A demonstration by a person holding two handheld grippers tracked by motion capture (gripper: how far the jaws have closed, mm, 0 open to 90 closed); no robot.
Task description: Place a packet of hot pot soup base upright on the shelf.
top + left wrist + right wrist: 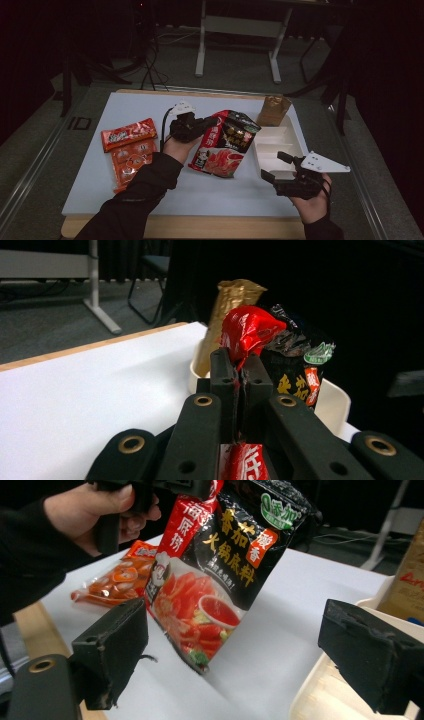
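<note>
White tabletop point(125, 190) in dark room; left gripper point(212, 121) fingers clamp sauce pouch point(225, 145), right gripper point(272, 167) fingers apart

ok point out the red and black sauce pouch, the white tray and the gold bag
red and black sauce pouch point(225, 145), high view, printed front
white tray point(292, 136), high view, right wall
gold bag point(273, 110), high view, front face

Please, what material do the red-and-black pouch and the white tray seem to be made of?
Pouch: probably glossy plastic film; it crinkles and shines where the left gripper pinches its top corner. Tray: it looks like matte off-white moulded plastic or pulp, with smooth rounded walls; the look leaves this open.
</note>
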